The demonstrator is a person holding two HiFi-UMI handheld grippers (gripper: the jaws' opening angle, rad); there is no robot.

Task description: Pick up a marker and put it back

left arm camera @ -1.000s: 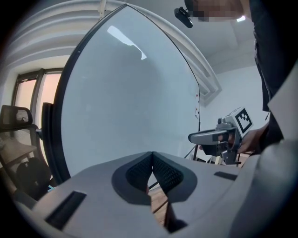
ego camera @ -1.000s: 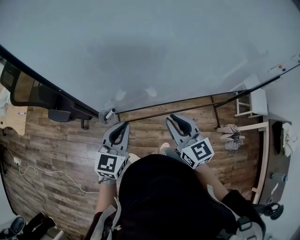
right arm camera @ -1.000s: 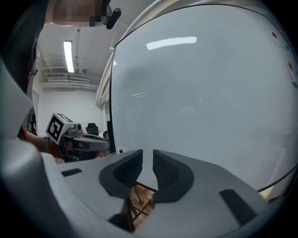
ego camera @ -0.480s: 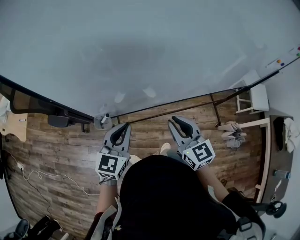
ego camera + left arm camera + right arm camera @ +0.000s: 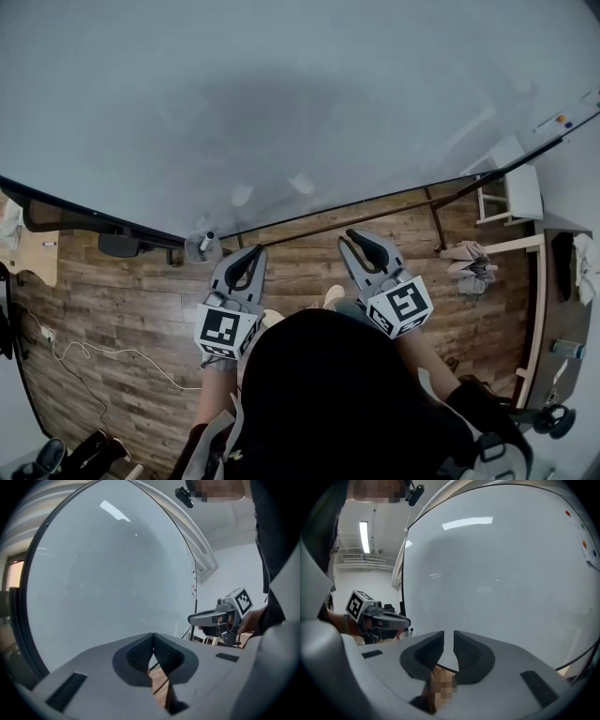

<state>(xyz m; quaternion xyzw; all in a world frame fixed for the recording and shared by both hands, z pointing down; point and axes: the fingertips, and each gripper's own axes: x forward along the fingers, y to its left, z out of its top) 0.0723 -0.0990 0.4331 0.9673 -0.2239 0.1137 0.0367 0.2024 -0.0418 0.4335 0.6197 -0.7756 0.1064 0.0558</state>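
1. Facing the whiteboard (image 5: 300, 112), the person holds both grippers low and side by side over the wood floor (image 5: 122, 300). Neither one touches anything.
2. Jaws of the left gripper (image 5: 255, 254) are shut tip to tip in its own view (image 5: 152, 641). Nothing is between them, and only floor shows through the opening below the tips.
3. Jaws of the right gripper (image 5: 352, 238) are closing, with a narrow slit left between the pads (image 5: 449, 639). Nothing is in the slit, and the board is behind it.
4. The marker (image 5: 208, 241) has a pale body and a dark cap. It stands in a small round holder (image 5: 200, 251) at the board's bottom edge, just ahead and to the left of the left gripper's tips, near but apart.
5. Progress, my read: the marker is in its holder and both grippers are empty. Either the pick has not begun or the marker is already back; these frames can't separate the two.
6. If not begun, everything is left: reach, spread the jaws, grip the marker, lift it, set it back in the holder.
7. Hard to make out:
   - The marker is tiny in the head view, and how the holder is fixed to the board is unclear.
   - The left gripper view doesn't show the marker at all.
   - The right gripper view has a small pale, dark-topped thing beside the other gripper, possibly the marker, not sure.
   - The person's body blocks the lower middle of the head view.
   - The coloured dots (image 5: 561, 120) at the board's right end are too small to identify.
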